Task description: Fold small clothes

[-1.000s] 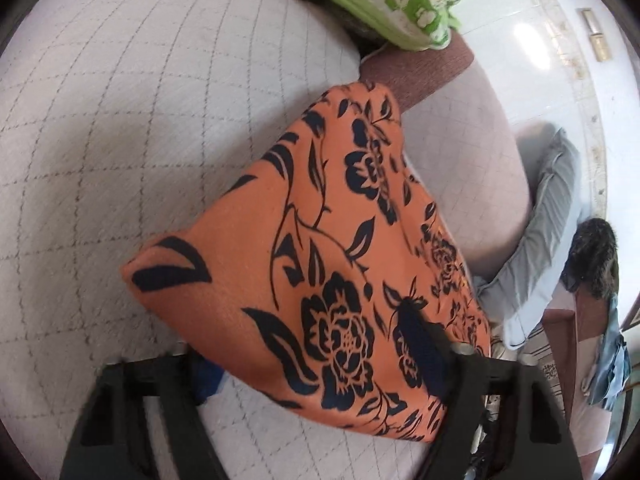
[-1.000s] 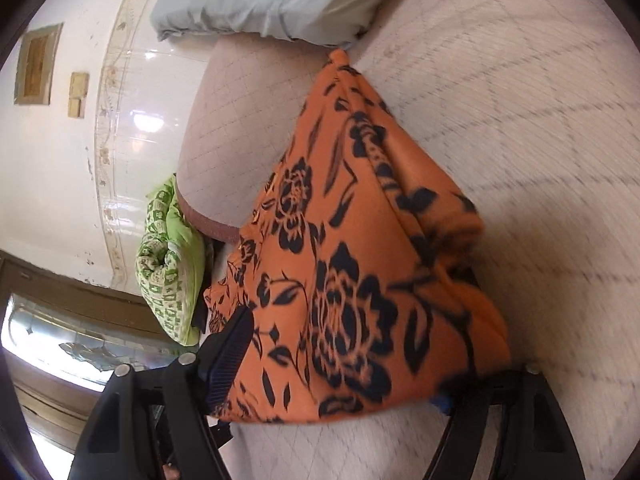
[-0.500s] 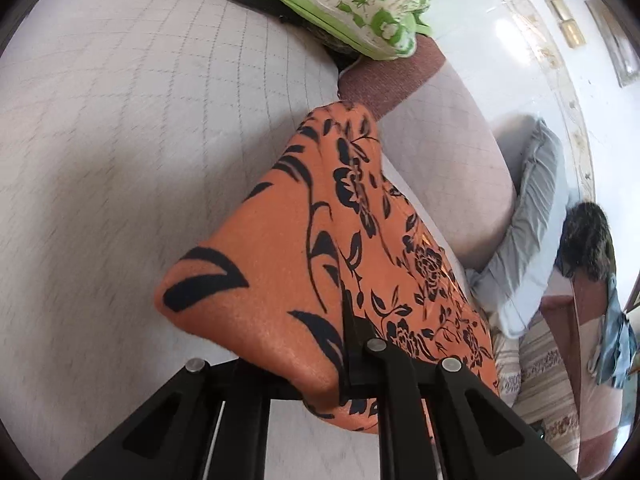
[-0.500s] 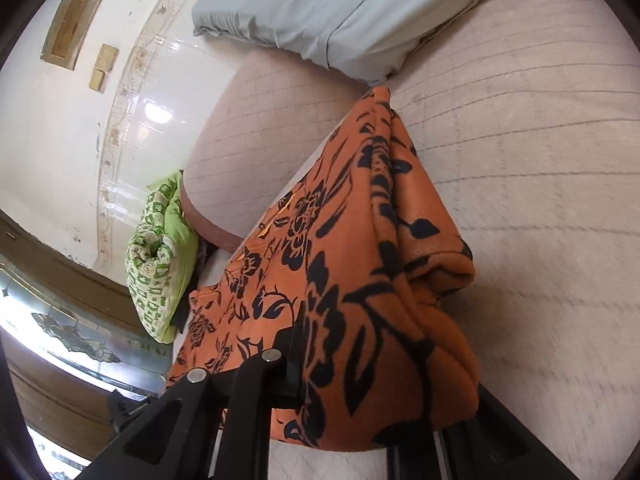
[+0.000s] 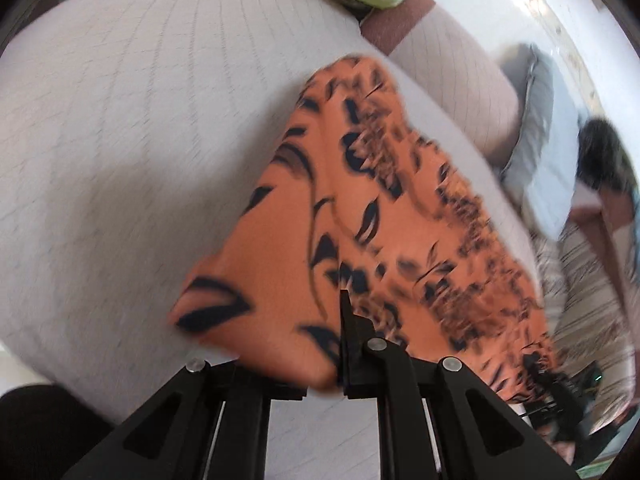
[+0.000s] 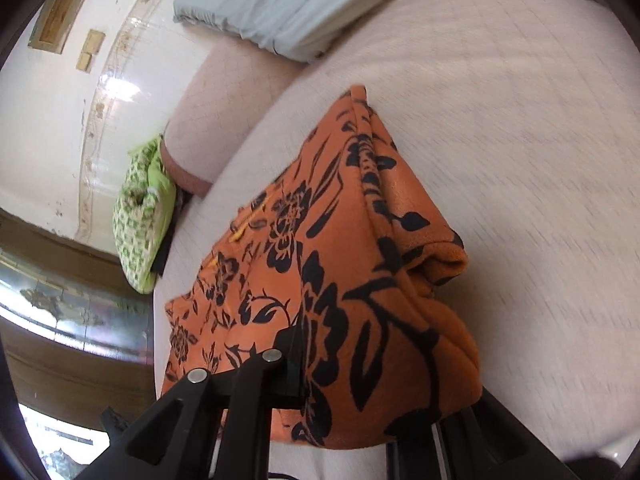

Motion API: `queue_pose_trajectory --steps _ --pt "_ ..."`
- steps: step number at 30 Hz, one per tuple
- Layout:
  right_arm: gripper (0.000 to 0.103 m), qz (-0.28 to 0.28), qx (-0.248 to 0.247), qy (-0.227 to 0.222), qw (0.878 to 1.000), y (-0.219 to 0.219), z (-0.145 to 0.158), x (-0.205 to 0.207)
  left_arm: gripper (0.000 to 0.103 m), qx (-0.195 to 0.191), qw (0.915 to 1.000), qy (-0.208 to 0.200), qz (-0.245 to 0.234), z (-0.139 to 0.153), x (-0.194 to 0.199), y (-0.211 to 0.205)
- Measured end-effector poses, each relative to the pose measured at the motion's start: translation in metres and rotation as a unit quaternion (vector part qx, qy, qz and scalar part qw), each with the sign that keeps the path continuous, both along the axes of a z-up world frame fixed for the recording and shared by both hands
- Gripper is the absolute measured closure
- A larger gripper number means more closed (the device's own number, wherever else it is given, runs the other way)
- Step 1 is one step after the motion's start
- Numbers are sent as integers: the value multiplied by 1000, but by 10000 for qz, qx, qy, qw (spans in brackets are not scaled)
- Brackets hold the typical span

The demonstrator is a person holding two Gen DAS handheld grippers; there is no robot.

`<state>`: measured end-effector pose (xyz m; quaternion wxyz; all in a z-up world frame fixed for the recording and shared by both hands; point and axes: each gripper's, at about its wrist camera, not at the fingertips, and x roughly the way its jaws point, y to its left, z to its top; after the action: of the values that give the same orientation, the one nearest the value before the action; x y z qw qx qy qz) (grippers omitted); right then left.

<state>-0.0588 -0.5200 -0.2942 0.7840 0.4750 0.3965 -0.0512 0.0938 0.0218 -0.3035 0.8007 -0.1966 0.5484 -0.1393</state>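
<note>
An orange garment with a black flower print (image 5: 360, 220) lies on the pale quilted cushion (image 5: 120, 120), one end lifted off it. My left gripper (image 5: 338, 360) is shut on the near corner, with cloth bunched over its fingers. In the right wrist view the same garment (image 6: 340, 260) is folded double. My right gripper (image 6: 304, 360) is shut on its near edge, the right finger hidden under the fold. The left wrist view is motion blurred.
A green patterned pillow (image 6: 140, 216) sits beyond the cushion's far end by a padded armrest (image 5: 440, 64). A folded grey cloth (image 6: 288, 4) lies at the other side (image 5: 548, 128). The quilted cushion (image 6: 520, 120) spreads wide beside the garment.
Both grippers went from open around the garment's edge to shut on it. Both have since moved across the cushion with the cloth, raising its near end.
</note>
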Motion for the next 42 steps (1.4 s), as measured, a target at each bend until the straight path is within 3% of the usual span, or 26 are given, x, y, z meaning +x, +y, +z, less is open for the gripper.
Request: queue_pose_trajectory --steps 3,5,10,13,15,16,20,24,26,28,30,37,42 --pt "83 -112 264 271 9992 -7 -5 -19 85 -217 9991 305 192 -1 1 13" --pt "83 -139 171 243 9995 -12 12 -31 84 -154 9986 405 295 7 -2 20" --pt "83 -183 -1024 -14 9946 -6 70 -50 84 625 9971 -357 262 57 -28 22" --pt "83 -658 -1659 -25 9839 0 94 -56 83 715 9940 -737 377 82 -42 23" --pt "83 -573 -1771 -225 9823 10 101 -48 70 721 9930 -912 219 90 -43 15" --pt "83 -356 -1704 -274 9844 18 102 -39 58 787 9926 -920 33 90 -41 4" --pt "83 624 -1242 -349 9897 53 82 9 54 889 9912 -836 -511 64 -23 -46" --pt "83 1673 -1034 -416 9796 111 51 58 54 1110 9916 -257 -607 17 1 -69" --pt "83 1919 -1120 -348 9744 126 35 73 55 1193 9911 -325 -495 11 3 -64" --pt "83 1841 -1265 -5 9747 121 15 76 54 1212 9903 -460 -491 12 4 -58" --pt "103 1631 -1047 239 9808 95 -8 64 54 1185 9907 -426 -524 11 6 -54" --pt "103 1140 -450 343 9919 34 -20 1 55 1351 9860 -690 -697 7 1 -56" --pt "103 908 126 366 9951 17 -32 -11 55 1148 9879 -734 -744 6 3 -49"
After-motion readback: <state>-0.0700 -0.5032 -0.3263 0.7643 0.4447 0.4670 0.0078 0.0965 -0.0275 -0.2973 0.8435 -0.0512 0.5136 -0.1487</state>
